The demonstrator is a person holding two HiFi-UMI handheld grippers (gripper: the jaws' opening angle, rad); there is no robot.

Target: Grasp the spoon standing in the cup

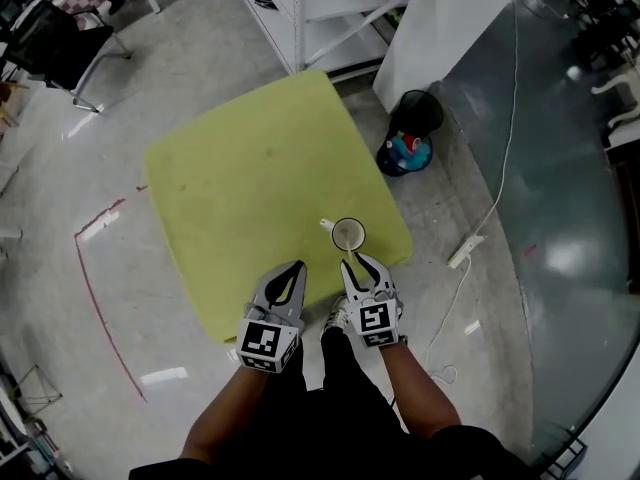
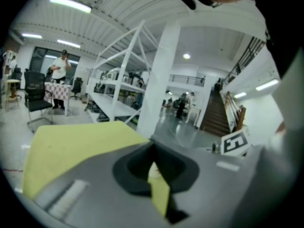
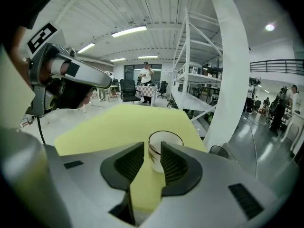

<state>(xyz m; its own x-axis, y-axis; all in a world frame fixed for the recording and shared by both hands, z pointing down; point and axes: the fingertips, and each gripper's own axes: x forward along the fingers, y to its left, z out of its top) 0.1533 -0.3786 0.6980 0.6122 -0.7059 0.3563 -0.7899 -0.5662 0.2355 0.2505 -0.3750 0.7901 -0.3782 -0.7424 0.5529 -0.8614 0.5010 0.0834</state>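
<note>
A white cup (image 1: 348, 235) with a dark rim stands near the front right corner of the yellow-green table (image 1: 250, 178). I cannot make out a spoon in it in any view. My right gripper (image 1: 355, 263) sits just in front of the cup. In the right gripper view the cup (image 3: 166, 139) shows in the gap of the right gripper (image 3: 152, 149), whose jaws are open with nothing between them. My left gripper (image 1: 298, 268) hangs over the table's front edge, left of the cup. In the left gripper view the left gripper (image 2: 153, 148) has its tips together.
A black bin (image 1: 415, 113) and a blue bundle (image 1: 405, 155) stand on the floor off the table's right corner. A white power strip (image 1: 465, 251) and cable lie to the right. White shelving (image 1: 320, 8) rises behind the table. A person (image 3: 146, 75) stands far back.
</note>
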